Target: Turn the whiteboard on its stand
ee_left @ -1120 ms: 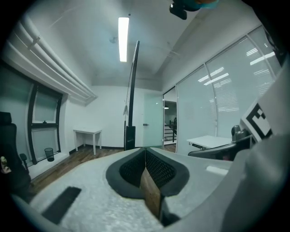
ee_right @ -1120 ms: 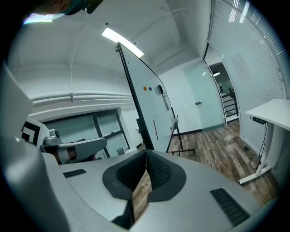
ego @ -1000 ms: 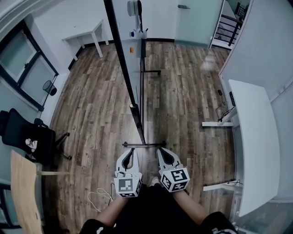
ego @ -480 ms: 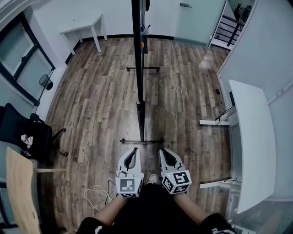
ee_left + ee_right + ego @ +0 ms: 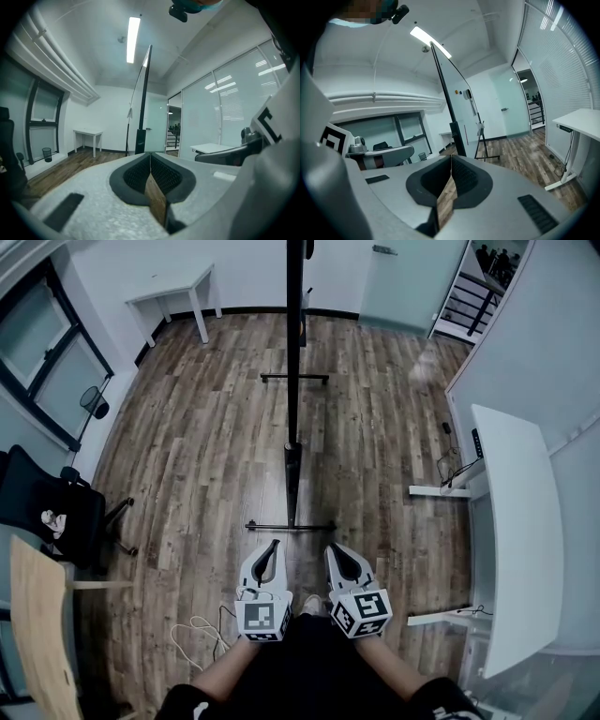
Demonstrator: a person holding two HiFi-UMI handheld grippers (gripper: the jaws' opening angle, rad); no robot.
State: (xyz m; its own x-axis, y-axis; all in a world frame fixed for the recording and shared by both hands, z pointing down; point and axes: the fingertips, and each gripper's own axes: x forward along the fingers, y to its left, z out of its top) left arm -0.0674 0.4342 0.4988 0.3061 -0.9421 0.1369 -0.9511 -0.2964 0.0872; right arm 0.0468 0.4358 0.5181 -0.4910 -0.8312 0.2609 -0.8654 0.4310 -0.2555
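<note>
Whiteboard sits edge-on on its stand at 12 o'clock, well apart from left gripper and right gripper, both pinched closed and empty at 6, likely giving its swing room.

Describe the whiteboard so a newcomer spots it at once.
Mid wood floor, between the long white desk on the right and the small white table by the far wall. The whiteboard stands there edge-on, a thin dark line on a black stand with two crossbar feet; nothing else there is so tall and narrow.
</note>
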